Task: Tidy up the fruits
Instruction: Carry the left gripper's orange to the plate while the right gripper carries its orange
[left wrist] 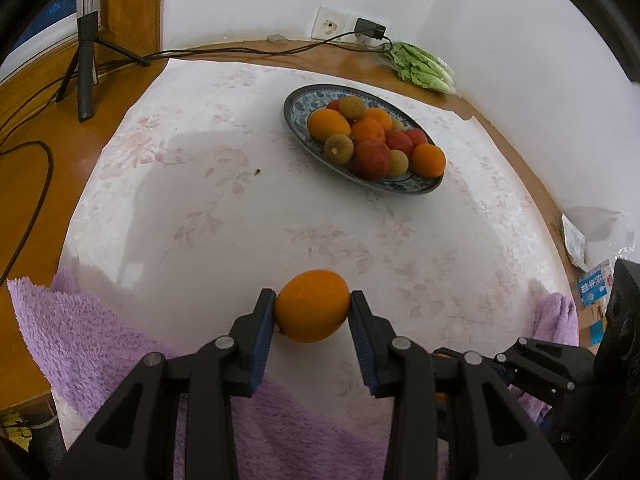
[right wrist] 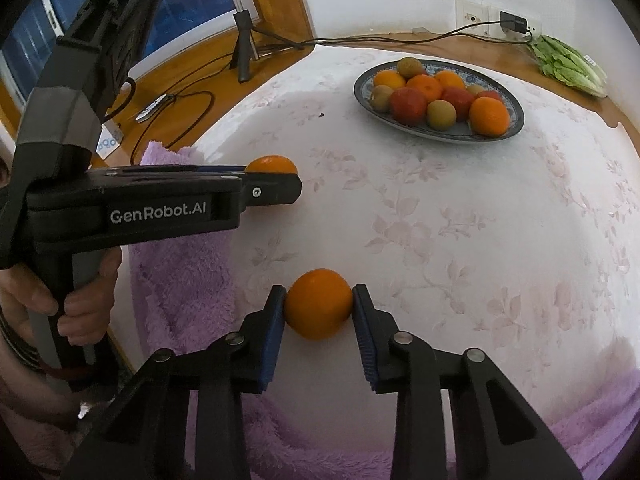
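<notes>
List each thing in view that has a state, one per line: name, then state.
left gripper: shut on an orange
right gripper: shut on a second orange
plate: heaped with fruit
charger: plugged into wall socket

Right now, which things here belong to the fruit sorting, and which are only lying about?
Belong to the job:
- orange held in the left gripper
- orange held in the right gripper
- patterned plate with fruits piled on it

Just lying about:
- purple towel
- lettuce
- small tripod
- charger and cable
</notes>
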Demonstrator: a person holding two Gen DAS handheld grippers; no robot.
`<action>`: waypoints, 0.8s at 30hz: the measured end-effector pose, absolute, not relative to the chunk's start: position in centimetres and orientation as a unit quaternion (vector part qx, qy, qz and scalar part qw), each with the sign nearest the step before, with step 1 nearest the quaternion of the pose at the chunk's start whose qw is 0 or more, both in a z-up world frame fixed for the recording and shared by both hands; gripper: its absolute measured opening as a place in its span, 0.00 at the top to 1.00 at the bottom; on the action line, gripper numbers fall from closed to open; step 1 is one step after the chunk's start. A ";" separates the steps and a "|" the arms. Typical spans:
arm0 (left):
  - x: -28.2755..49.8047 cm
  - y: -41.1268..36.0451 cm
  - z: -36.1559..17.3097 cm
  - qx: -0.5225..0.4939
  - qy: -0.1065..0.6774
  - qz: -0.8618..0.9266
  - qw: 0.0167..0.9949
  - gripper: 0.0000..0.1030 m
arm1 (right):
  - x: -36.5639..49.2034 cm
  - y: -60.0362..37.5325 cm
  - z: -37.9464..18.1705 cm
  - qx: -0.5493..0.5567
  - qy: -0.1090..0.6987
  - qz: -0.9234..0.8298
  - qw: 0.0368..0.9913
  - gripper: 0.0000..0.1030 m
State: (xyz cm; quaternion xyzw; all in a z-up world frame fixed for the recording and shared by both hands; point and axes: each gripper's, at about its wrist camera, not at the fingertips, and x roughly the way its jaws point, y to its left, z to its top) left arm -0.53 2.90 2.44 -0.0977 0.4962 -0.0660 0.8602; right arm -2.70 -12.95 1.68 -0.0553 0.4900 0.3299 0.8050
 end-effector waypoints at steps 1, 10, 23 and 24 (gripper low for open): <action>-0.5 2.9 2.5 -0.097 0.496 -0.066 0.860 0.63 | -2.7 -13.0 1.7 -0.055 0.490 0.332 0.804 0.67; 0.9 2.4 4.0 -0.091 0.491 -0.072 0.864 0.63 | -0.6 -15.1 3.5 -0.042 0.482 0.315 0.816 0.67; 6.6 0.1 7.5 -0.067 0.461 -0.085 0.881 0.63 | 6.2 -18.9 6.5 -0.012 0.467 0.258 0.846 0.67; 7.3 0.0 7.8 -0.066 0.459 -0.086 0.882 0.63 | 6.7 -19.0 6.6 -0.011 0.466 0.254 0.848 0.67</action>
